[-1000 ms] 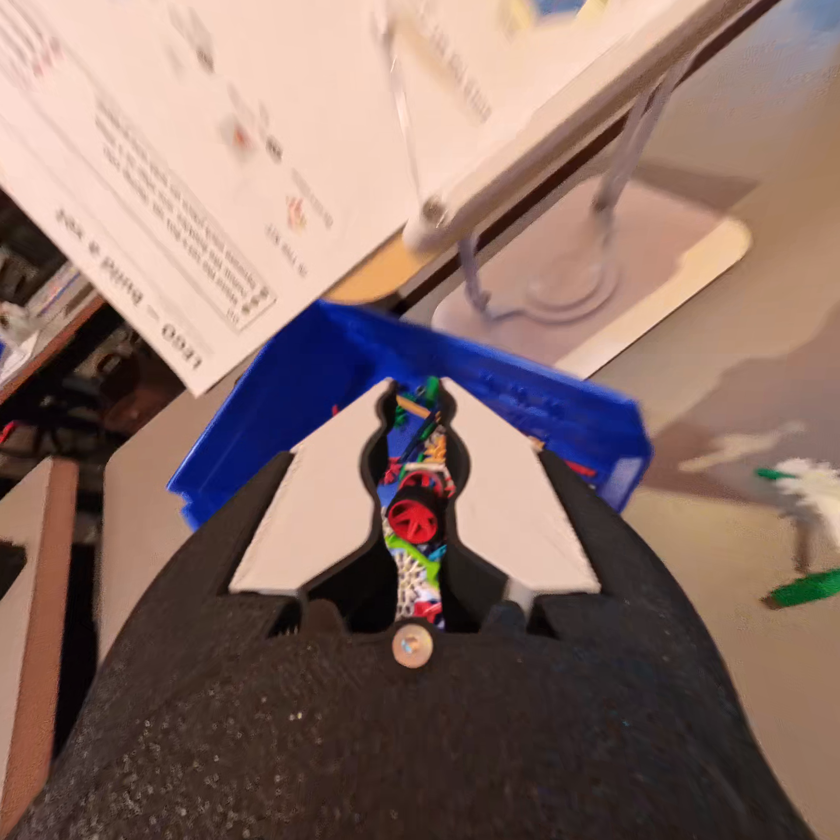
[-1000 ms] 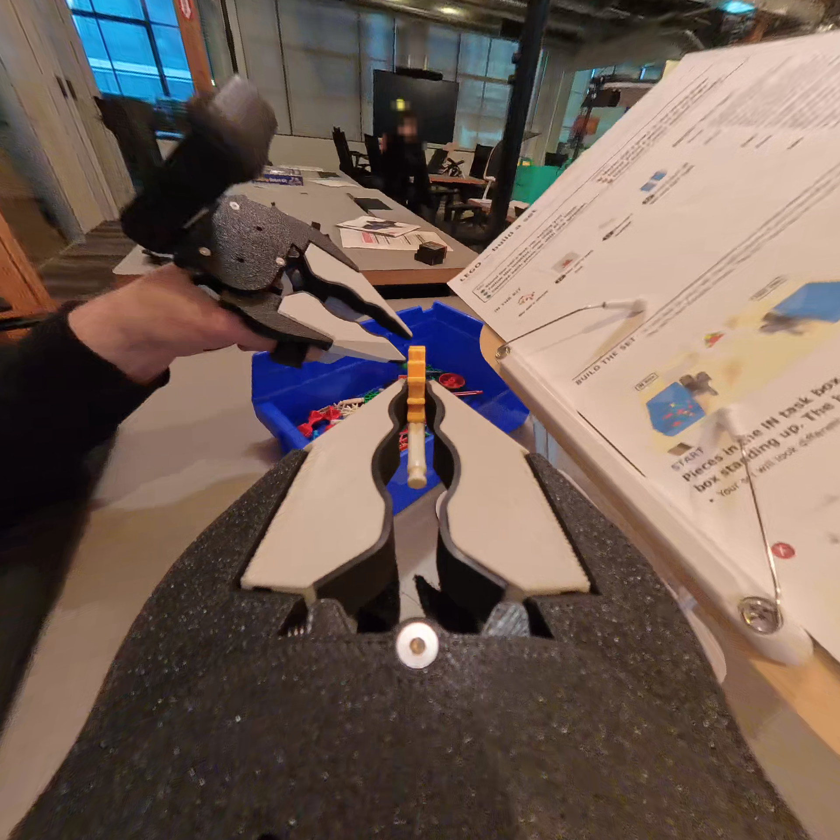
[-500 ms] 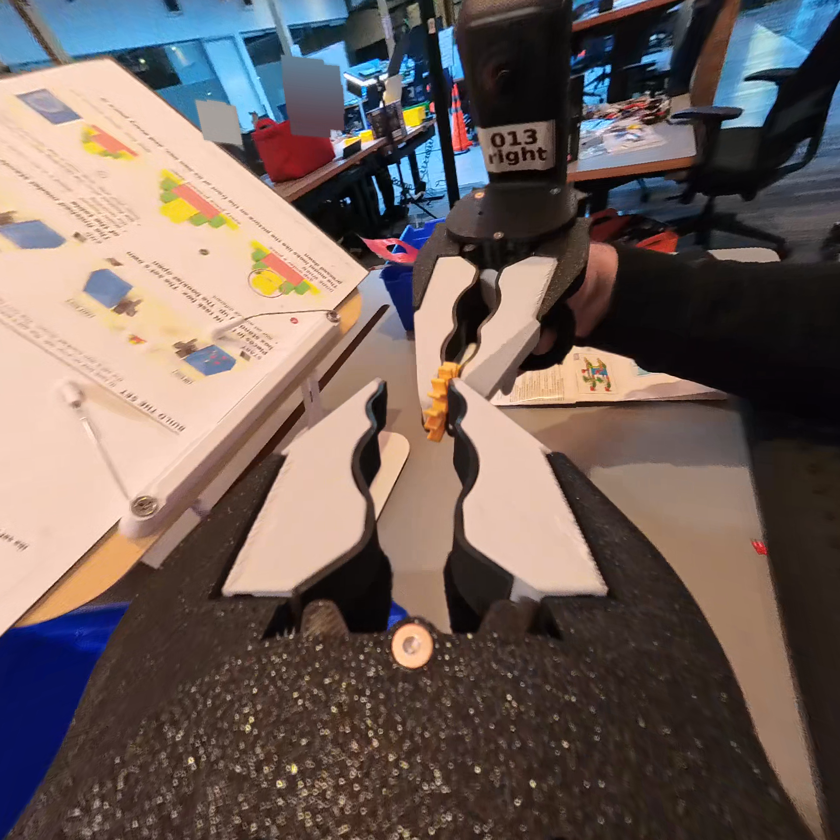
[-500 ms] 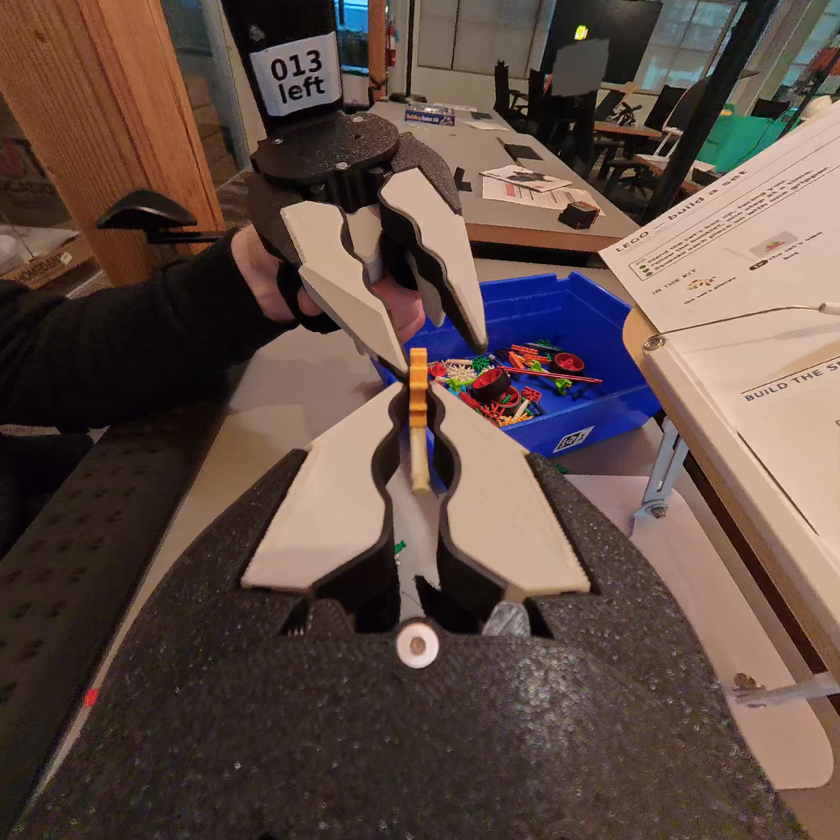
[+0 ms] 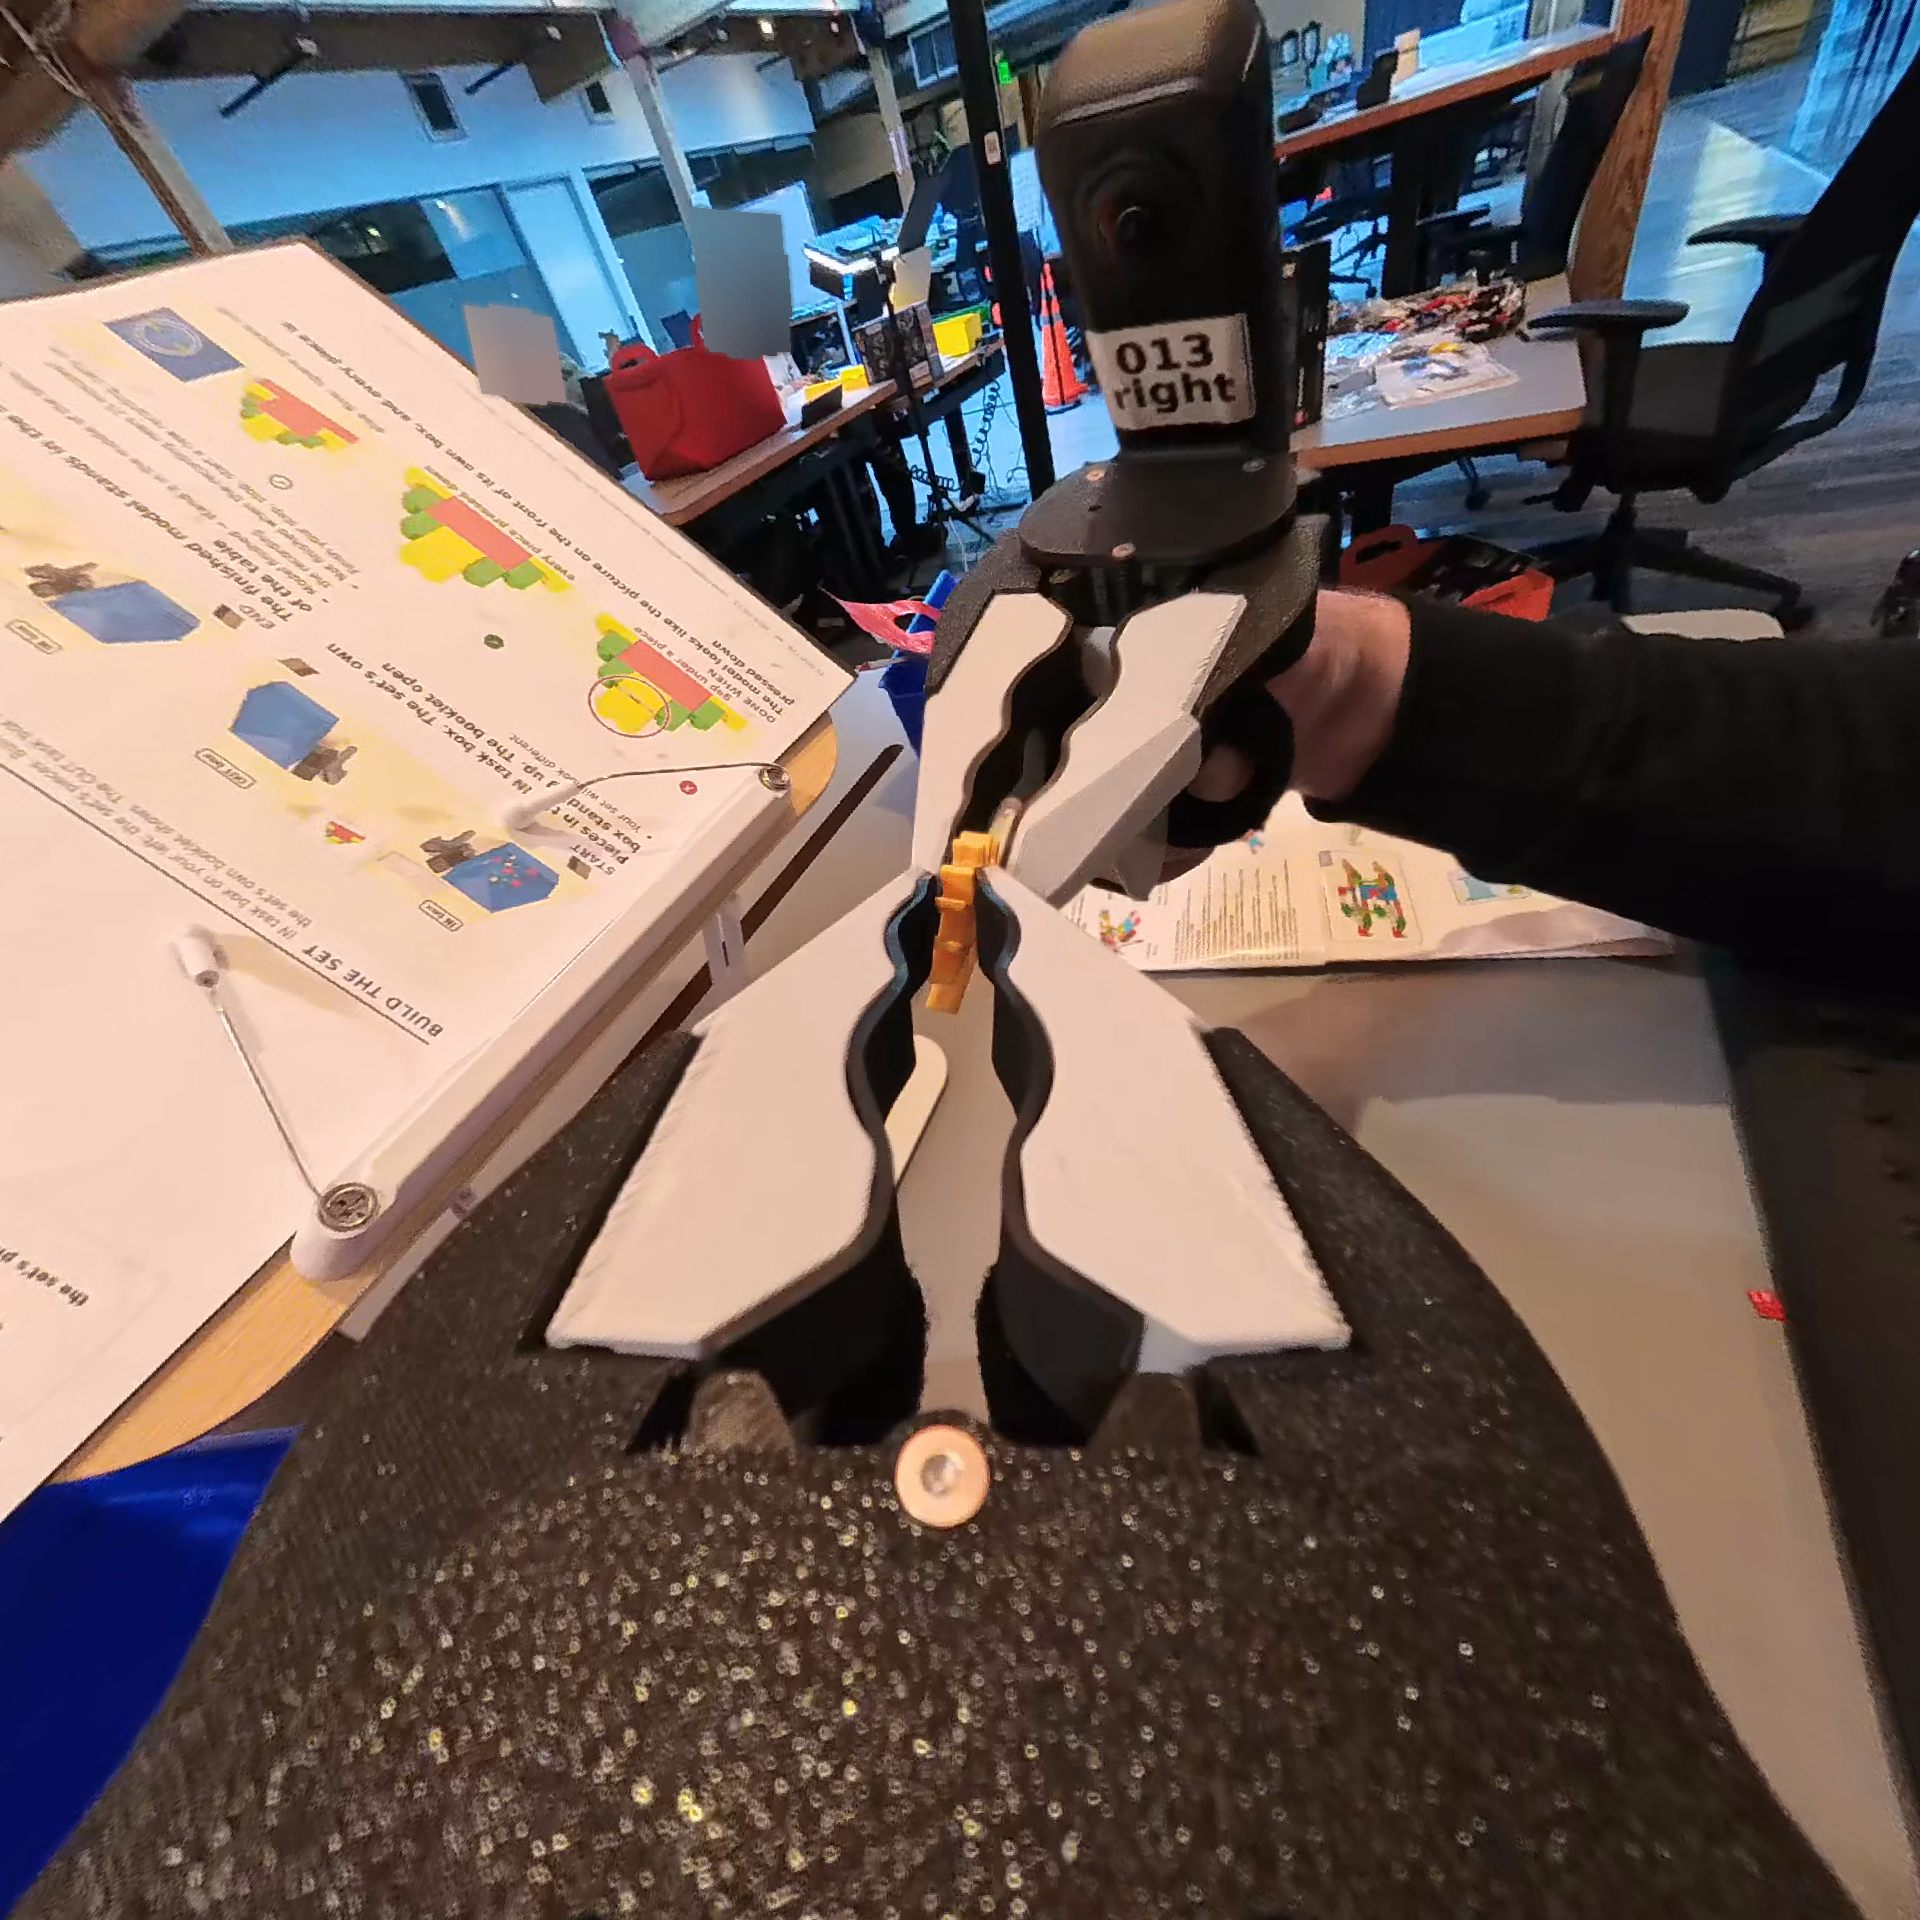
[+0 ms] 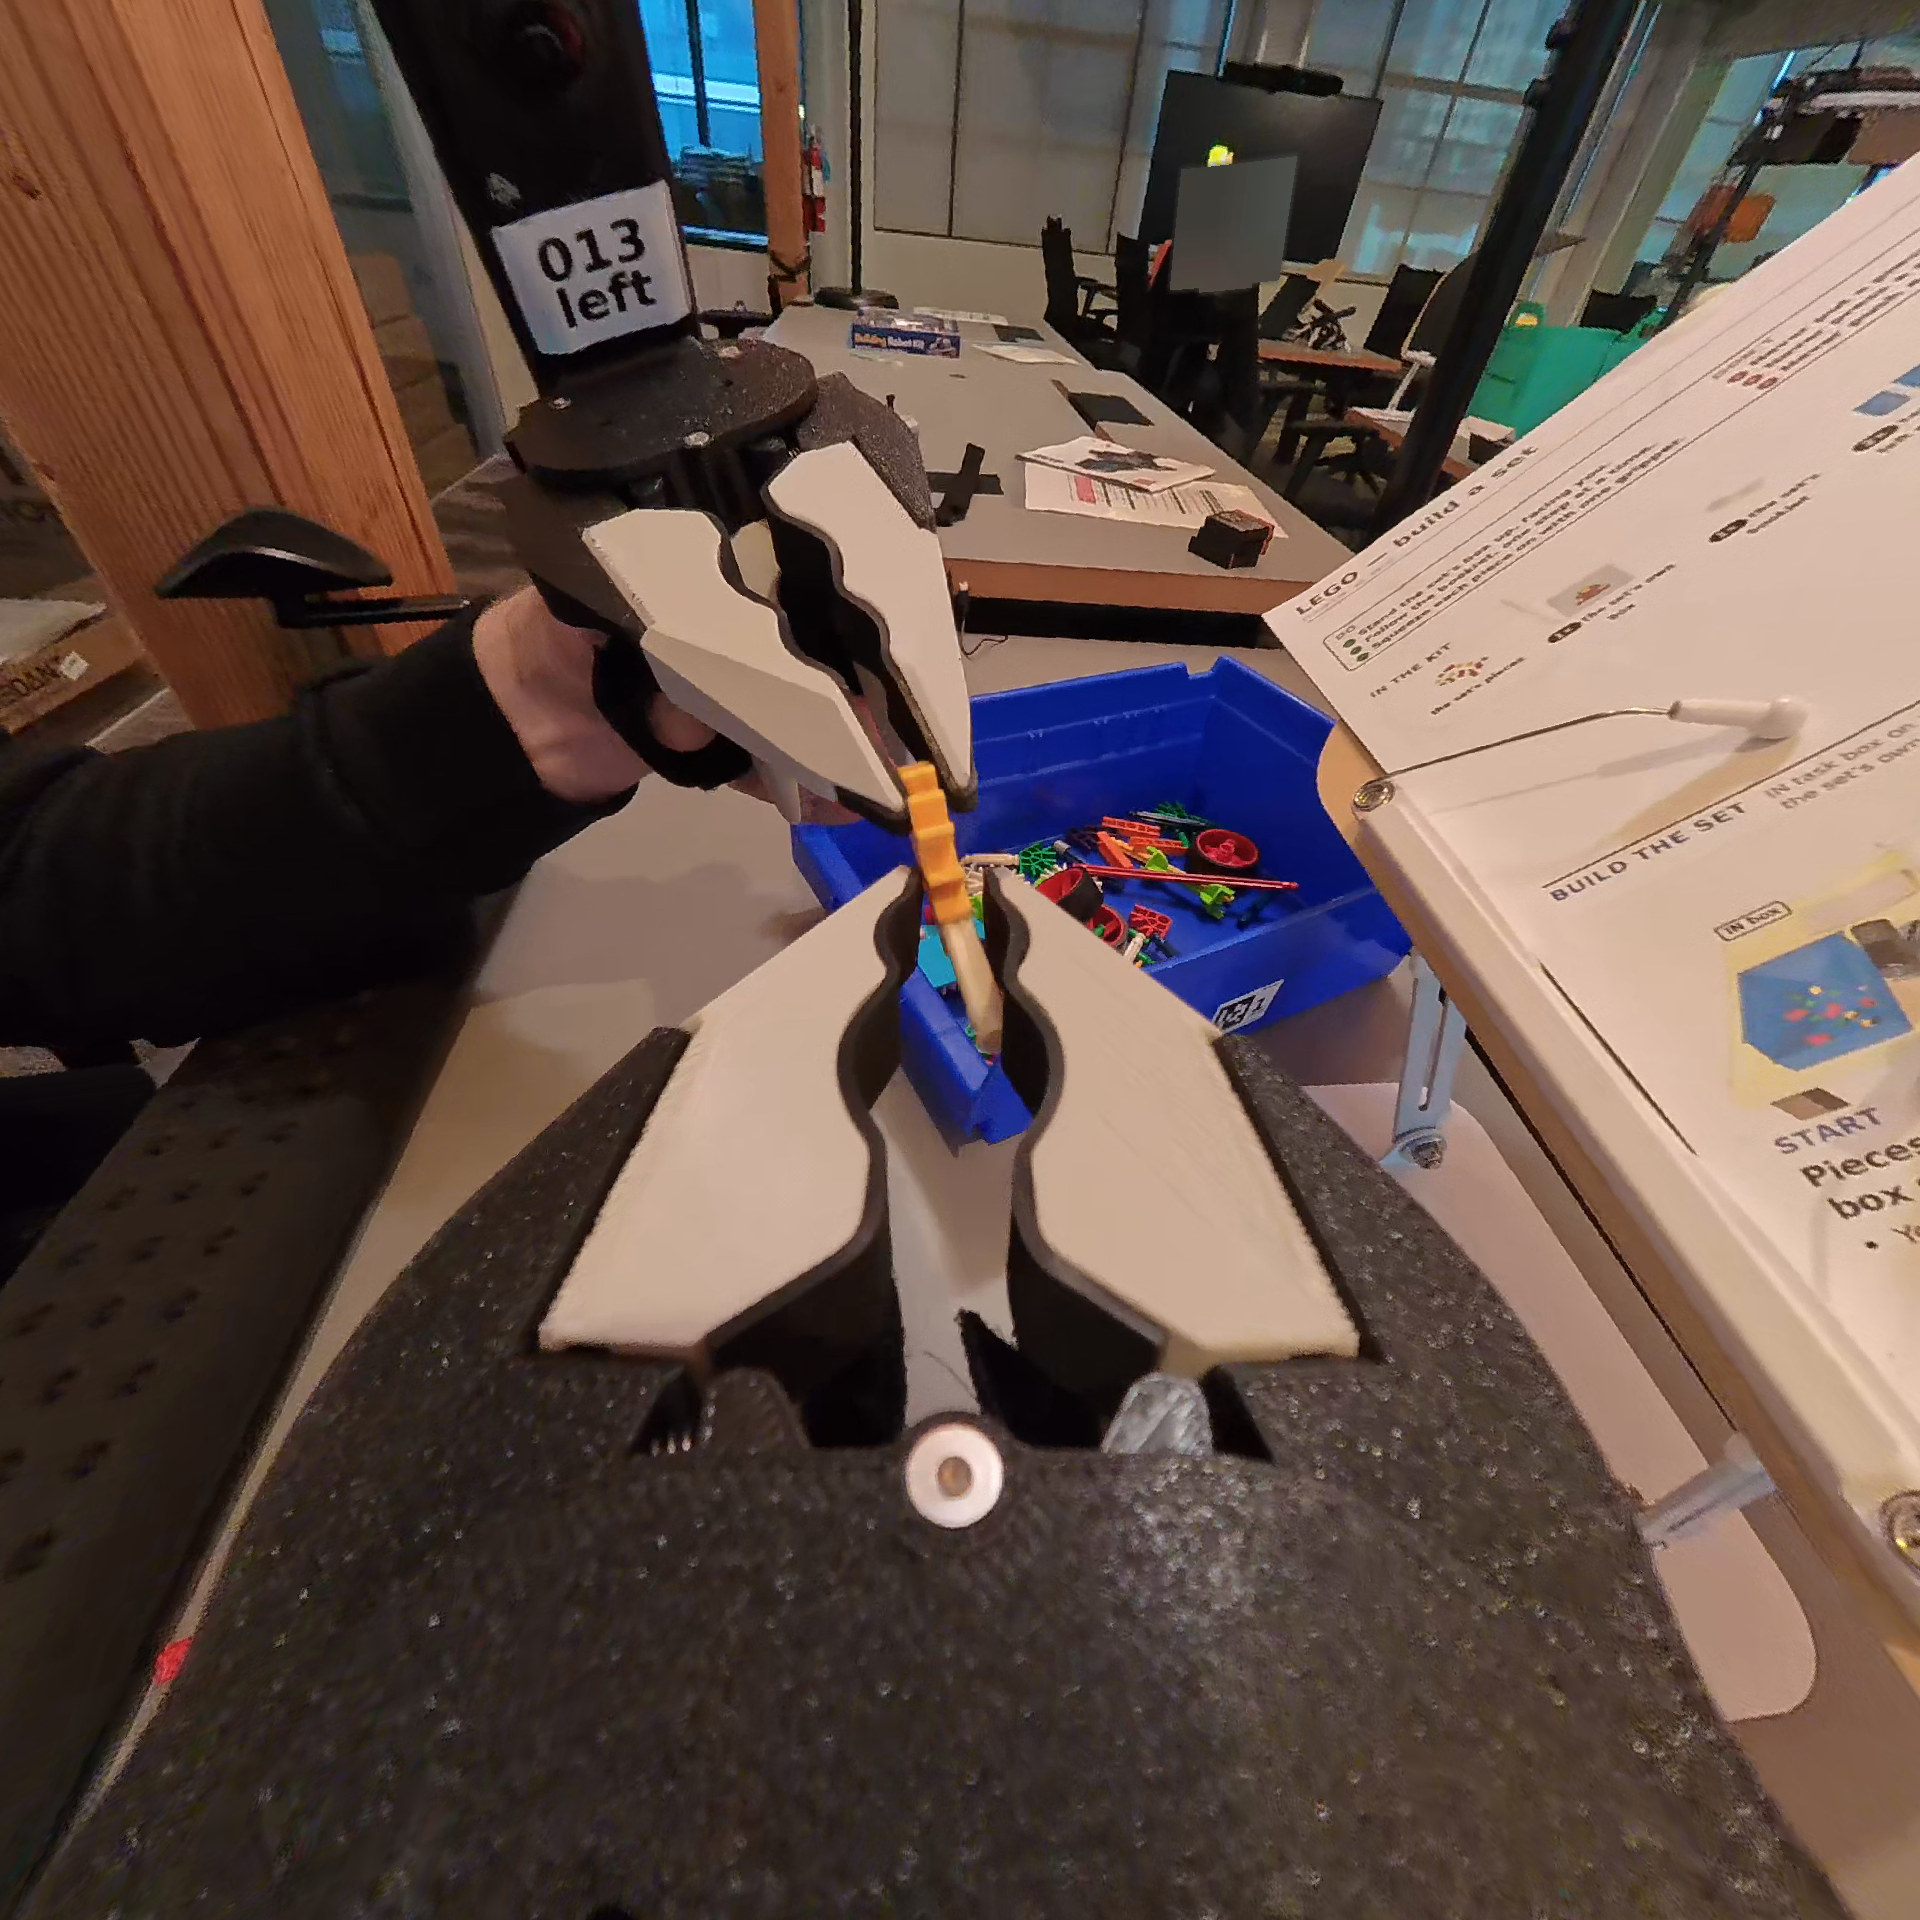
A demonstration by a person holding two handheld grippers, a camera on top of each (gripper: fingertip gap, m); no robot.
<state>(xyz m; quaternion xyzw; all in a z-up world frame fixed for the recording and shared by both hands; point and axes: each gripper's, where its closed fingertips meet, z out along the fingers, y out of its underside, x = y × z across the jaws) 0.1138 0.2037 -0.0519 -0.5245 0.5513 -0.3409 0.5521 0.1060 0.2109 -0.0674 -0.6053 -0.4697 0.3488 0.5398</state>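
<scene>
An orange toothed connector (image 6: 935, 842) on a cream rod (image 6: 977, 977) is held in the air between both grippers. My right gripper (image 6: 951, 883) is shut on it where connector and rod meet, and the rod slants back between its fingers. My left gripper (image 5: 953, 881) faces it tip to tip and is shut on the connector's (image 5: 951, 925) other end. The left gripper (image 6: 935, 805) shows in the right wrist view above the blue bin. The right gripper (image 5: 977, 831) shows in the left wrist view, held by a hand in a black sleeve.
A blue bin (image 6: 1299, 935) with several coloured building pieces (image 6: 1143, 873) sits on the table below the grippers. A tilted stand with an instruction sheet (image 6: 1662, 831) is beside it, also in the left wrist view (image 5: 312, 727). A leaflet (image 5: 1299, 914) lies behind. A black perforated mat (image 6: 156, 1299) is at the left. My two grippers' fingertips are within a few centimetres of each other.
My left gripper swung up from over the bin to face the right one, then closed its open fingers on the orange connector. The rod now tilts in the right gripper.
</scene>
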